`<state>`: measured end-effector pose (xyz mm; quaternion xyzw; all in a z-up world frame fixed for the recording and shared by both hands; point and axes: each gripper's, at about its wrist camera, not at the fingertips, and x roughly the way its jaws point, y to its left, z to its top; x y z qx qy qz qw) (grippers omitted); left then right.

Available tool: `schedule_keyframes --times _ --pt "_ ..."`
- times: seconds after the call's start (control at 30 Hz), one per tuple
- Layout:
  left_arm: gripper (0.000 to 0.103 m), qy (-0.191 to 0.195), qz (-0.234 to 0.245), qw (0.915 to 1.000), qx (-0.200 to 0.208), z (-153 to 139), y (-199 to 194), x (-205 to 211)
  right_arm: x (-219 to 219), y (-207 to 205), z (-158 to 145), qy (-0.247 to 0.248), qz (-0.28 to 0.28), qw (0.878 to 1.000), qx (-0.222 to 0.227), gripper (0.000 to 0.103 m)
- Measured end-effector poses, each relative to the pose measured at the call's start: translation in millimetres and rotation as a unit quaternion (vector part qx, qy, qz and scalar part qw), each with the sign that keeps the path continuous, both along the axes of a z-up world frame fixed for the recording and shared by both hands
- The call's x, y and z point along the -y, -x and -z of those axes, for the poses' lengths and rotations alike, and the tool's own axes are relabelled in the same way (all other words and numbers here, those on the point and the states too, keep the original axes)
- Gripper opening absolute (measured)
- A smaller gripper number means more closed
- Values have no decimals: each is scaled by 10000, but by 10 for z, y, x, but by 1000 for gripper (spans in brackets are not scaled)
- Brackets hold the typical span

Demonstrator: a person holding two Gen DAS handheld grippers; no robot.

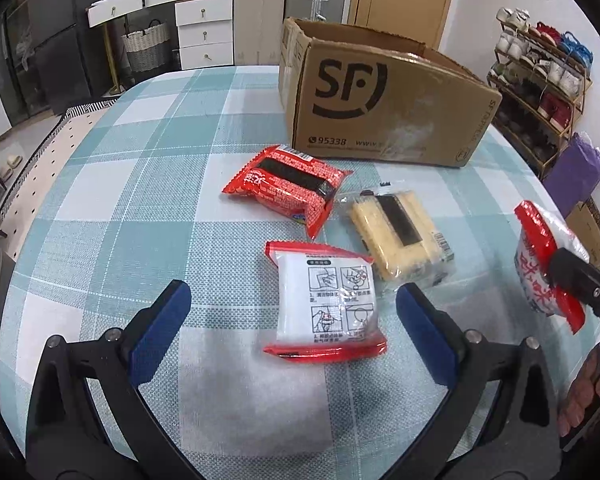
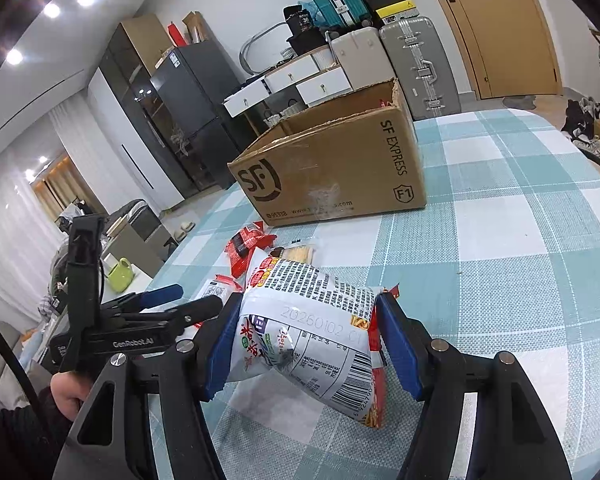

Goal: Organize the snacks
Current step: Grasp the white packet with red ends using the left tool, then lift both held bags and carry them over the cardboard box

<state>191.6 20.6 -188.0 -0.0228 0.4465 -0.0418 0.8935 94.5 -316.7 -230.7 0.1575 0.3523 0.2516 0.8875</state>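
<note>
The right gripper (image 2: pixel 302 344) is holding a white noodle packet (image 2: pixel 312 332), its fingers (image 2: pixel 398 346) clamped on the packet's two sides. The packet is hanging clear of the worktop (image 2: pixel 500 240), on the near side of the cardboard box (image 2: pixel 332 172) and well apart from it. The box is standing open-topped at the far end of the worktop; whether anything is lying inside cannot be told from either view.

The left gripper (image 1: pixel 292 332) is hovering with its fingers (image 1: pixel 160 332) spread wide, one on each side of a white and red packet (image 1: pixel 326 304) but touching neither edge. That packet is lying flat on the worktop, nearer the camera than the box. Two more snacks are lying between it and the box: a red packet (image 1: pixel 286 190) just in front of the box's printed face, and a yellow cracker packet (image 1: pixel 400 236) beside the red one, to its right.

Judgement: the step in hand is the carrying of the noodle packet to the box, with three snacks not yet collected. The next move is calling for the right gripper to lift above the box rim, travel over the opening and only then release. The left gripper is needing to lower around the white and red packet and close on its sides; the slippery wrapper may be sliding if the grip is shallow.
</note>
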Motion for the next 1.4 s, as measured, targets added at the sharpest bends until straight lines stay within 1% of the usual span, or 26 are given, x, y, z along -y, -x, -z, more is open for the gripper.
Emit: schedule_keyframes --times 0.1,0.17,0.23,0.37,0.47,0.53,0.57,0.63,0.67,0.8,0.97,1.23,1.4 --pt "96 -47 94 9999 -127 35 -41 32 14 -9 7 -33 -3 10000 16 67" --pt "94 -12 123 9998 -162 46 -57 36 20 -5 9 -40 1 10000 27 67" --pt "88 23 143 9997 -193 56 -71 38 28 -6 9 -70 2 10000 30 67" --pt "82 80 183 9995 -256 75 -95 36 38 -9 12 -98 -1 9999 30 67" --pt "75 134 210 9993 -288 85 -105 29 36 -7 10 -90 9 10000 27 67" --pt "66 160 222 9992 -284 77 -108 18 38 -8 14 -106 3 9999 16 67" --pt "63 167 233 9992 -286 73 -107 14 38 -6 13 -95 13 10000 21 67" --pt "48 244 282 9989 -294 60 -98 -1 33 -5 15 -88 8 10000 21 67" --pt "46 264 300 9987 -305 54 -99 -8 28 -4 14 -71 9 10000 23 67" --pt "45 415 241 9984 -303 32 -73 -76 10 8 4 -51 6 10000 30 67" --pt "44 485 166 9984 -223 -63 14 -147 -16 32 -92 -36 -21 9999 153 67" --pt "44 583 166 9981 58 -430 190 -247 -114 64 -344 -175 -128 9993 308 67" --pt "44 639 186 9975 225 -716 275 -312 -171 133 -611 -269 -238 9983 464 67"
